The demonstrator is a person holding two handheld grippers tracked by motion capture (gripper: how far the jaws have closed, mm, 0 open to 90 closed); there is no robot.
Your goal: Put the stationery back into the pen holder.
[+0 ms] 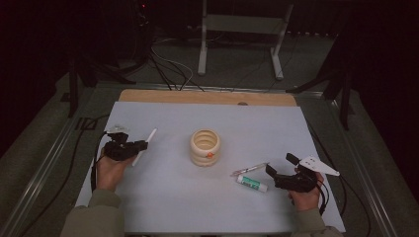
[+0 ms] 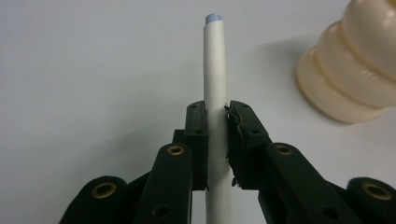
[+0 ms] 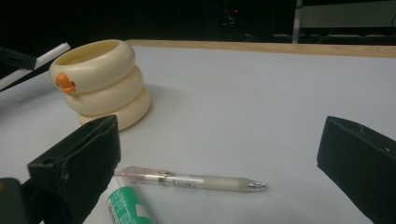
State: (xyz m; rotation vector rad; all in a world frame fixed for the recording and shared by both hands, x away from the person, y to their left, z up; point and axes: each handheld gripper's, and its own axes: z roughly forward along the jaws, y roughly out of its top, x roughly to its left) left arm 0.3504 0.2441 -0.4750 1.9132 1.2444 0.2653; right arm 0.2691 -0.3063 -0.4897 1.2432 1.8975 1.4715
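Now, left gripper (image 2: 217, 140): you have its jaws clamped on the white stick (image 2: 215, 93), low on the shaft, off the table (image 1: 207, 207), left of the cup (image 1: 205, 147).
Stick: probably light, stiff, smooth; may slip or swing.
Hold: grip nearer its middle.
Right gripper (image 3: 219, 154): jaws apart, nothing between, over the pen (image 3: 196, 180).
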